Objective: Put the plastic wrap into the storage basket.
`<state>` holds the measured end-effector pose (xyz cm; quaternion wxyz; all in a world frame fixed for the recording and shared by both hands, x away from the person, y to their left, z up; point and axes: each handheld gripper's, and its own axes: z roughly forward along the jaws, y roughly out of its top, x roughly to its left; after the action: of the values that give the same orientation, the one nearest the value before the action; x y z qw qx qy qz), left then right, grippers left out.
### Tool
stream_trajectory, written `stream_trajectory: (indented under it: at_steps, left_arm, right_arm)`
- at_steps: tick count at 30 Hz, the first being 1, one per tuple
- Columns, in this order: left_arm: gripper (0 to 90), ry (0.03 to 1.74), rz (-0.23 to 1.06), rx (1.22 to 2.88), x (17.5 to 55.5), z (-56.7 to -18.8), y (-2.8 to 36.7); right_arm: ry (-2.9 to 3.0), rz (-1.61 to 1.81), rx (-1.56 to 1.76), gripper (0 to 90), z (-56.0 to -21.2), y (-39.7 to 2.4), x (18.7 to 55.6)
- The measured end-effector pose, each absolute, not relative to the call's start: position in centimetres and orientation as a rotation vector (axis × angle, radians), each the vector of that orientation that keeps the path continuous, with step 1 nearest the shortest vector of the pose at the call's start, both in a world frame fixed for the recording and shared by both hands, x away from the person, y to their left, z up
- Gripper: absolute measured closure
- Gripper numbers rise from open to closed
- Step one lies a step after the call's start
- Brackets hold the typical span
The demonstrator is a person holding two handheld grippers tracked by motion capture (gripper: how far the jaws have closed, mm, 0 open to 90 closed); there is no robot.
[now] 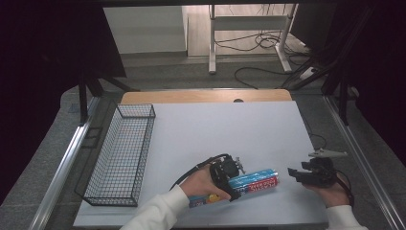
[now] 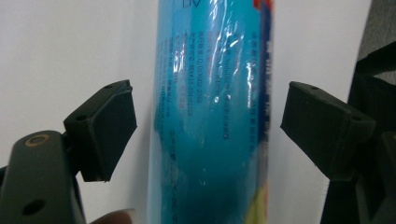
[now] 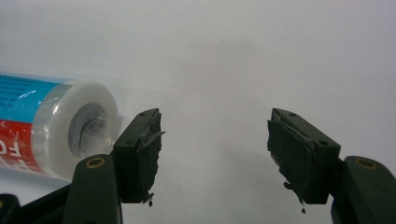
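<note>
We see a roll [image 1: 253, 180] wrapped in clear film, blue along most of its length with a red band and a yellow part at the end close to the person. It lies on the white table [image 1: 225, 129], near the near edge, a little right of the middle. In the right gripper view its end [image 3: 86, 128] is white, with a dark hollow core. The small print on the blue side [image 2: 205, 93] is too blurred for us to read; only large white letters show on the red band.

The left gripper [image 1: 233, 175] is over the roll, its jaws apart on both sides of it and not touching. The right gripper [image 1: 306, 173] rests just right of the roll, jaws apart, holding nothing.

A wire basket [image 1: 122, 158] stands along the left edge. The far half of the table is open.
</note>
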<state>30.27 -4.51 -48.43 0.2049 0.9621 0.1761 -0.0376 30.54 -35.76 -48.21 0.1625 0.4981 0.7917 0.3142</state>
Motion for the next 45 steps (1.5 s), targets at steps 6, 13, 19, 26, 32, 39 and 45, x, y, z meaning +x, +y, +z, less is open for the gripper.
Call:
stream_trajectory:
  at_steps: [6, 13, 19, 26, 32, 39, 45]
  left_arm:
    - [20.3, 0.500, -0.130, 2.742, 30.6, -49.7, -5.3]
    - [27.7, 0.485, -0.143, 2.762, 30.5, -50.1, -5.7]
    - [31.4, 0.451, -0.110, 2.794, 30.3, -49.8, -6.0]
    - [31.7, 0.495, -0.083, 2.774, 30.6, -49.7, -5.6]
    - [31.7, 0.559, -0.105, 2.729, 31.3, -48.3, -4.1]
    - [31.7, 0.627, -0.060, 2.689, 32.0, -46.0, -1.5]
    - [31.7, 0.718, 0.004, 2.650, 32.7, -44.2, 1.3]
  right_arm:
    - [2.257, 0.889, 1.425, 35.1, -48.3, -35.8, 30.6]
    - [2.252, 0.885, 1.428, 35.0, -48.4, -35.9, 30.6]
    - [2.253, 0.886, 1.428, 35.0, -48.4, -35.9, 30.6]
    - [2.236, 0.894, 1.434, 35.0, -48.2, -36.0, 30.6]
    - [2.227, 0.899, 1.435, 35.0, -48.0, -36.2, 30.5]
    - [2.223, 0.901, 1.435, 35.1, -48.0, -36.2, 30.5]
    - [2.219, 0.901, 1.440, 35.1, -47.9, -36.4, 30.5]
